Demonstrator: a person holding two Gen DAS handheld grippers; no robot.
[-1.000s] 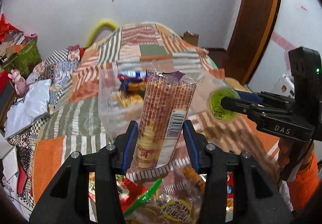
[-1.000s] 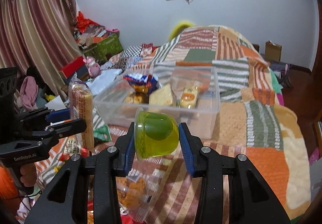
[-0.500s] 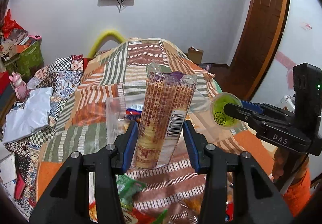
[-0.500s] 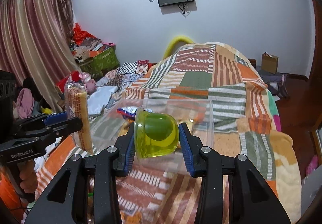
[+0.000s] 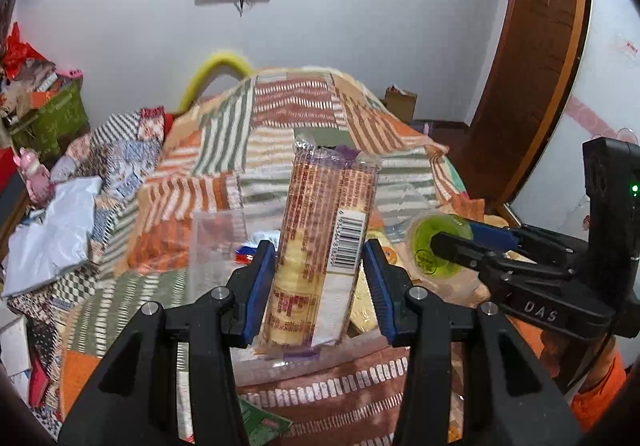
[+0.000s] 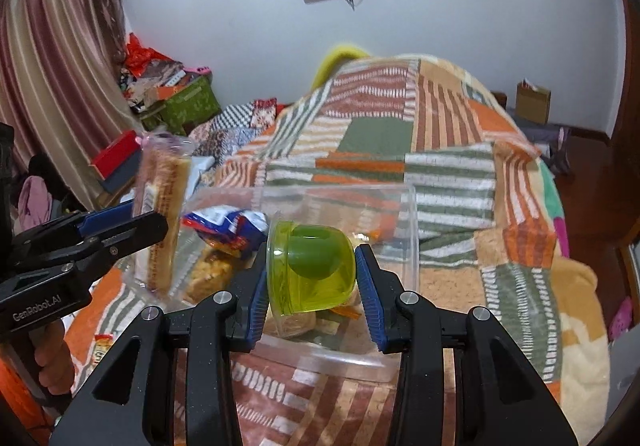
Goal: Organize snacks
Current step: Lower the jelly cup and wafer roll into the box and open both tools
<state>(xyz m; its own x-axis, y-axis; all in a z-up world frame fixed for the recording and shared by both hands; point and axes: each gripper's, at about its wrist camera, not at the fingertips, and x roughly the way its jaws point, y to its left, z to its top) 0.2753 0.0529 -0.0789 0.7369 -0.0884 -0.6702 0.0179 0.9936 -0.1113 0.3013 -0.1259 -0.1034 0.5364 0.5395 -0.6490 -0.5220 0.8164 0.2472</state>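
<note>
My left gripper is shut on a tall pack of biscuits, held upright over the near left part of a clear plastic bin. My right gripper is shut on a green jelly cup, held on its side above the bin. The bin holds a blue snack bag and several yellow packets. The right gripper with the cup shows at the right of the left wrist view. The left gripper with the biscuits shows at the left of the right wrist view.
The bin sits on a bed with a striped patchwork blanket. A green wrapper lies on the blanket near me. Boxes and clutter stand to the left of the bed. A wooden door is at the right.
Both grippers have moved forward over the bin, carrying the biscuits and the jelly cup. The loose snacks near the front have dropped out of view.
</note>
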